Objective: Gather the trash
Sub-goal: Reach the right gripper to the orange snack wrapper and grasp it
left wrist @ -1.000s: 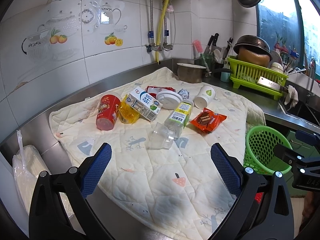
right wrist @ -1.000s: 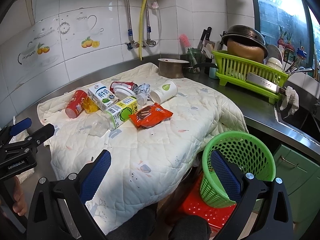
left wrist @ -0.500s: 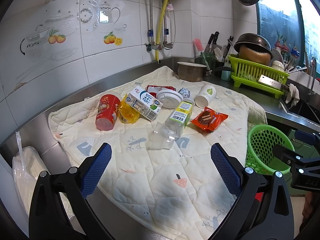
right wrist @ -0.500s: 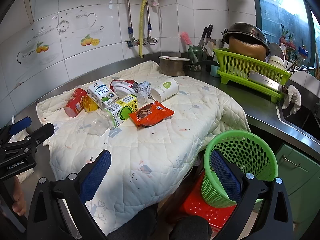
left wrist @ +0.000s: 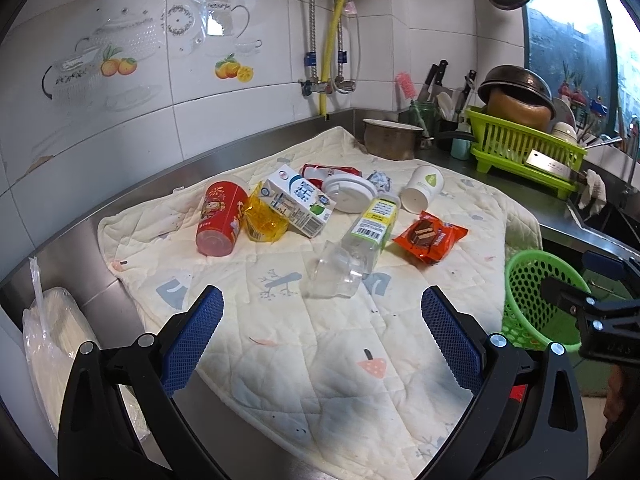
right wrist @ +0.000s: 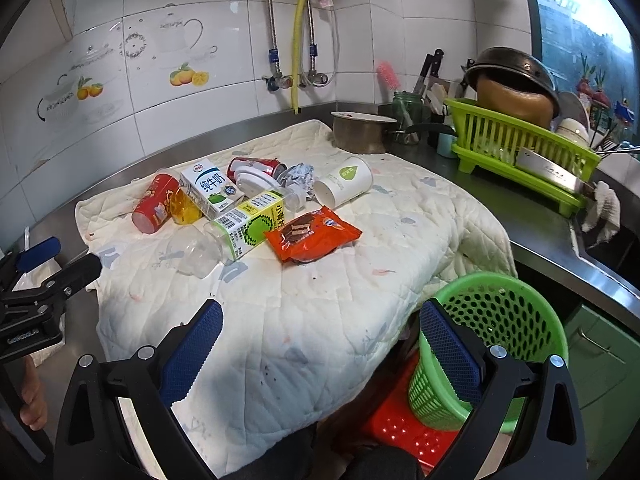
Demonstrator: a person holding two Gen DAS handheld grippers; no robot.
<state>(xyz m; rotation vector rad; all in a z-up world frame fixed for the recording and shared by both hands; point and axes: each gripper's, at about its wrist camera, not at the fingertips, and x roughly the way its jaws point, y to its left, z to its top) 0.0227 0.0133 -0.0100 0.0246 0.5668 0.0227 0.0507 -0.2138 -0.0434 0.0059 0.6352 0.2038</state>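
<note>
Collection not yet begun: left gripper (left wrist: 322,334) and right gripper (right wrist: 320,338) hang spread, empty. Next: reach centre-frame orange wrapper (right wrist: 312,236); green basket (right wrist: 500,332) lower right.

Both cams sit low behind their own blue fingers, looking down and across the counter (left wrist: 72,240) toward the tiled back wall. The left one is off the near left corner, the right one further right, above the green basket (right wrist: 500,320). Both catch the same quilted mat (left wrist: 320,340), trash pile and dish rack (right wrist: 520,148).
</note>
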